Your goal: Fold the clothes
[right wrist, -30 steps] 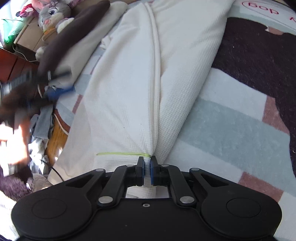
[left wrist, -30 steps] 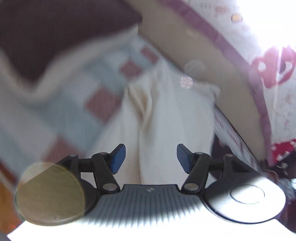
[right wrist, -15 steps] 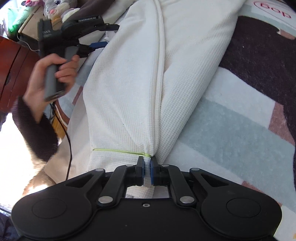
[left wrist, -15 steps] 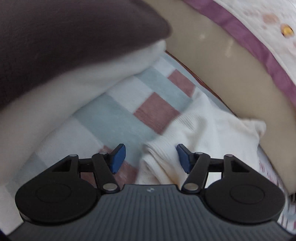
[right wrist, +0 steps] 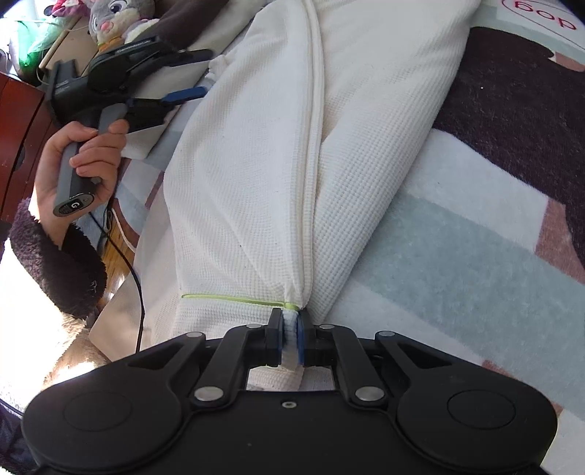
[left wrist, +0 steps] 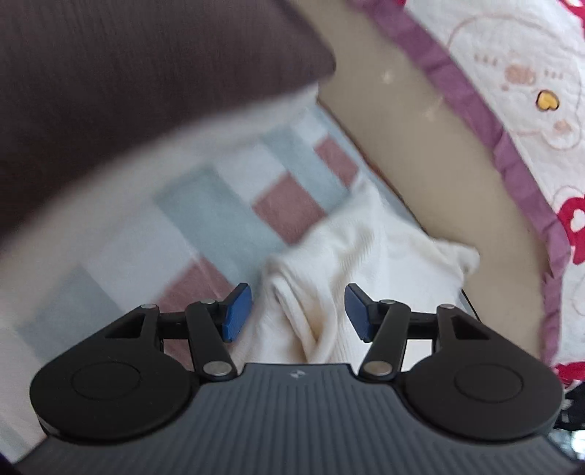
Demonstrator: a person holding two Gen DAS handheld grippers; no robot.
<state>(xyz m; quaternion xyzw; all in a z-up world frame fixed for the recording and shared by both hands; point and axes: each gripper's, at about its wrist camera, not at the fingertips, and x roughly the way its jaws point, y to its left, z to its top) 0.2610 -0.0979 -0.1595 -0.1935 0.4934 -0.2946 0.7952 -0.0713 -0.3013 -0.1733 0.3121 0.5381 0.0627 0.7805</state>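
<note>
Right gripper: clamped tight on the hem of the white waffle-knit garment, blue pads squeezing a bunched bit of fabric right by the lime-green trim line.
Left gripper: jaws spread wide, nothing in them. The blue fingertips sit either side of a rumpled end of the same cream fabric, can't tell if they're touching it.
Garment: laid out long on the bed, stretching away from the right gripper, with a raised seam running down the middle and the cloth folded in on both sides.
Blanket: plush patchwork in pale blue, white and dusty pink with a big dark brown patch, under the garment.
Hand: person's left hand wrapped round the grey handle of the left gripper, fuzzy dark sleeve at the wrist.
Background: grey plush bunny up in the far left corner, and a pink-trimmed quilt off to the right in the left wrist view.
</note>
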